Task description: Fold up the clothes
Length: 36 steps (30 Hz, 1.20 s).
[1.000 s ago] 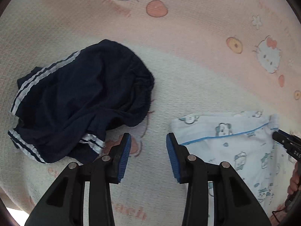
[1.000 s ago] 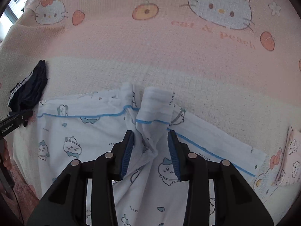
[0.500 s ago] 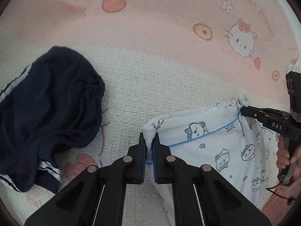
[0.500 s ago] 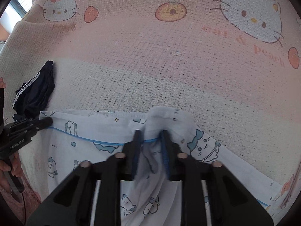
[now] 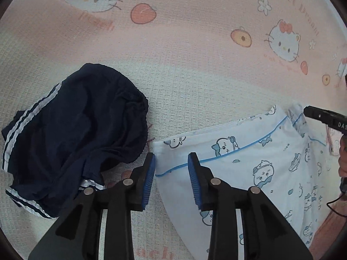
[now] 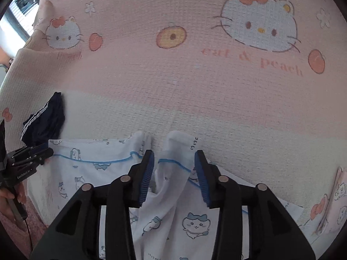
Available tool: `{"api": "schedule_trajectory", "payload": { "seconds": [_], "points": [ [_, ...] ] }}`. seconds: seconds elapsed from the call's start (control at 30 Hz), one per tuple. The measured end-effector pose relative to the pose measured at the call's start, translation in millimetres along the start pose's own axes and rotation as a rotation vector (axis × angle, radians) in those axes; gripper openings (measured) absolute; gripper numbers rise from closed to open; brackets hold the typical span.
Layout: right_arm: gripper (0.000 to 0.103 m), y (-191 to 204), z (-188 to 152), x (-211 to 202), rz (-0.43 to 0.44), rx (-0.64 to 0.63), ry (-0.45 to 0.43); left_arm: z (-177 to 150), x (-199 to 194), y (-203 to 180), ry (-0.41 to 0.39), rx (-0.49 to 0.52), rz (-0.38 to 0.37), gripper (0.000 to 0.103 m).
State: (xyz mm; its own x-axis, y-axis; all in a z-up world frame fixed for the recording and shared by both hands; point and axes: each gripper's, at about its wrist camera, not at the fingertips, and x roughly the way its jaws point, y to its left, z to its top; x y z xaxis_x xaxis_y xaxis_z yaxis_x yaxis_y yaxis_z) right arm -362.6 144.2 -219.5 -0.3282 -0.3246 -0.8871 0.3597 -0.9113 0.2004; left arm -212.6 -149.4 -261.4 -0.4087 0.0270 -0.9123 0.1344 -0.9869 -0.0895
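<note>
With both my left gripper (image 5: pixel 171 174) and right gripper (image 6: pixel 174 174) opening, nothing clamped, the cartoon-print pajama shorts (image 5: pixel 249 162) on the blanket (image 6: pixel 173 82) may, I think, slump unevenly or snag the navy striped shorts (image 5: pixel 76 134) at nine o'clock.

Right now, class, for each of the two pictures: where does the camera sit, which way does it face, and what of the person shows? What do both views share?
Left wrist: on the left gripper, facing down at the white cartoon-print garment corner and navy shorts; jaws opening.
Right wrist: on the right gripper, facing down at the garment's bunched edge; a hand shows; jaws opening.
Shared: garment, shorts, pink blanket.
</note>
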Motion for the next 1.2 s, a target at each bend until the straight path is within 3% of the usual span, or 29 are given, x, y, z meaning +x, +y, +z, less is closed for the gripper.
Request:
{"api": "schedule_trajectory", "payload": {
  "seconds": [0.17,0.3,0.37,0.43,0.5,0.67,0.73,0.83,0.87,0.93,0.97,1.07,1.1,1.13,1.2],
  "points": [
    [0.041,51,0,18,0.023,-0.149,0.051,-12,0,7,-0.002,-0.038,0.023,0.033],
    [0.04,69,-4,40,-0.019,-0.206,0.095,-18,0,16,-0.007,-0.079,0.001,0.033],
    [0.014,57,-6,58,-0.042,-0.139,0.153,-20,1,19,-0.001,-0.086,-0.019,0.033],
    [0.005,39,-7,56,0.023,-0.05,0.147,-26,-3,15,0.0,-0.095,-0.056,0.033],
    [0.004,26,-8,44,0.099,-0.004,0.126,-23,6,21,0.001,-0.111,-0.101,0.033],
    [0.003,-6,-10,33,0.046,0.03,0.115,-12,31,35,0.017,-0.144,-0.169,0.033],
    [0.003,-21,-9,33,0.077,0.09,0.116,-13,31,32,0.022,-0.148,-0.187,0.033],
    [0.007,-12,-9,24,0.123,0.038,0.083,-14,29,32,0.021,-0.147,-0.177,0.033],
    [0.012,-4,-8,23,0.153,0.017,0.087,-14,29,32,0.02,-0.145,-0.171,0.033],
    [0.042,13,-10,28,0.142,-0.034,0.107,-16,33,37,0.024,-0.141,-0.152,0.033],
    [0.042,21,-10,31,0.127,-0.062,0.119,-16,32,38,0.025,-0.138,-0.147,0.033],
    [0.037,27,-16,46,0.041,-0.085,0.165,-18,33,41,0.038,-0.145,-0.143,0.033],
    [0.021,28,-18,51,0.01,-0.089,0.181,-19,34,41,0.042,-0.145,-0.143,0.033],
    [0.011,26,-20,52,-0.009,-0.077,0.182,-19,35,41,0.045,-0.143,-0.142,0.033],
    [0.011,13,-24,44,0.016,-0.011,0.163,-21,39,41,0.049,-0.142,-0.153,0.033]
  ]
}}
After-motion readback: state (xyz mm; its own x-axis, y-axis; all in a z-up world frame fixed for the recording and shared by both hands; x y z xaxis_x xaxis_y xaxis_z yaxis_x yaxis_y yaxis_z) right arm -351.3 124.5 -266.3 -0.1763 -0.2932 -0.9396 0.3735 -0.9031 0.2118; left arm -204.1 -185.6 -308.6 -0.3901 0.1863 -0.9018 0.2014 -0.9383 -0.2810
